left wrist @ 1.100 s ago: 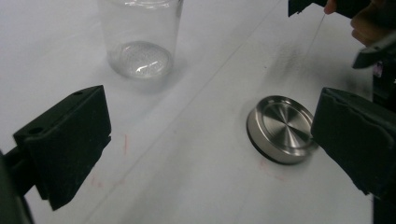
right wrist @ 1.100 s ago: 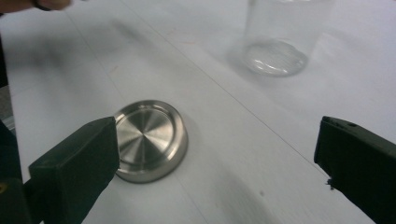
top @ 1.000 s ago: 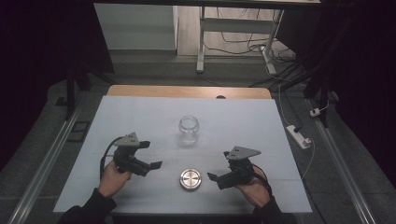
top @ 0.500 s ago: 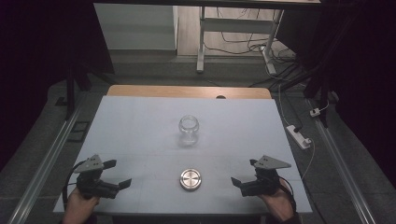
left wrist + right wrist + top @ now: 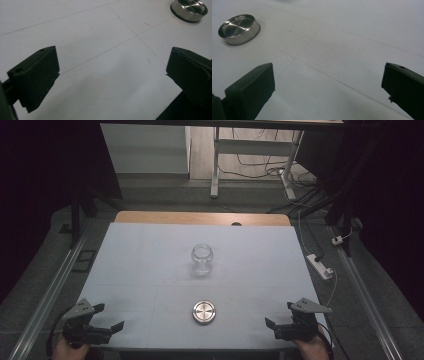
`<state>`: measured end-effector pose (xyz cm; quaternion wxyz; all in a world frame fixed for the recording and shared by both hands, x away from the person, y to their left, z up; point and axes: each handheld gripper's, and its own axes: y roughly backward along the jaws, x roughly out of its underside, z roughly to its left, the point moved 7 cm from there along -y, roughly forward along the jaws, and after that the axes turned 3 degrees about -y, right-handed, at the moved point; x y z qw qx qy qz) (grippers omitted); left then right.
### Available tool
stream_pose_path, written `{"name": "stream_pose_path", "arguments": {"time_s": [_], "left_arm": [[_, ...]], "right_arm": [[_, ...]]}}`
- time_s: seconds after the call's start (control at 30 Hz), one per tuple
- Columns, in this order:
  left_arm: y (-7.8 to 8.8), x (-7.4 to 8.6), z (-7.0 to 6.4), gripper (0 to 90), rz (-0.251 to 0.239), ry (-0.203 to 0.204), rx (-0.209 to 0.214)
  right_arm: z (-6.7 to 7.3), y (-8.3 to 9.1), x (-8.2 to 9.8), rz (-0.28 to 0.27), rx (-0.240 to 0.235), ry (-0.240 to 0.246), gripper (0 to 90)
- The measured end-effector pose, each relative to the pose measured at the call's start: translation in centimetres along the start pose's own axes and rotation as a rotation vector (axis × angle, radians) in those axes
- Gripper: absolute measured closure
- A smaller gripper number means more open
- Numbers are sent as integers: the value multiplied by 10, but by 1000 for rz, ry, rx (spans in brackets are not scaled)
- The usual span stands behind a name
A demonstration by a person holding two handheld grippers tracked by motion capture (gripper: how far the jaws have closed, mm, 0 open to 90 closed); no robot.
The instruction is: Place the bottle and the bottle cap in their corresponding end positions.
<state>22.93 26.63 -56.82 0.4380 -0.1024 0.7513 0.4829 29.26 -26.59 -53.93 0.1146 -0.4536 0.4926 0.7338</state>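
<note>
**Hand-held grippers wide at the near corners**

Left hand-held gripper (image 5: pixel 102 326) sits low at the near left corner of the counter (image 5: pixel 150 255), jaws spread, nothing between them. Right hand-held gripper (image 5: pixel 280 322) mirrors it at the near right, jaws apart too. Between them lies the metal lid (image 5: pixel 204 312); the glass jar (image 5: pixel 202 259) stands upright beyond it, mid-counter.

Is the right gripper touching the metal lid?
Apart. The high view shows bare table between the right gripper and the metal lid.
</note>
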Motion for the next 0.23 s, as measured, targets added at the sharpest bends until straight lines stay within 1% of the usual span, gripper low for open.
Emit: {"name": "stream_pose_path", "arguments": {"time_s": [0.13, 0.2, 0.23], "left_arm": [[3, 3, 2, 0, 0, 32, 0], [4, 3, 3, 0, -3, 49, 7], [4, 3, 3, 0, -4, 51, 11]], "right_arm": [[-3, 4, 3, 5, 4, -29, 0], [-3, 3, 3, 9, 1, -31, 0], [-3, 3, 3, 15, 1, -25, 0]]}}
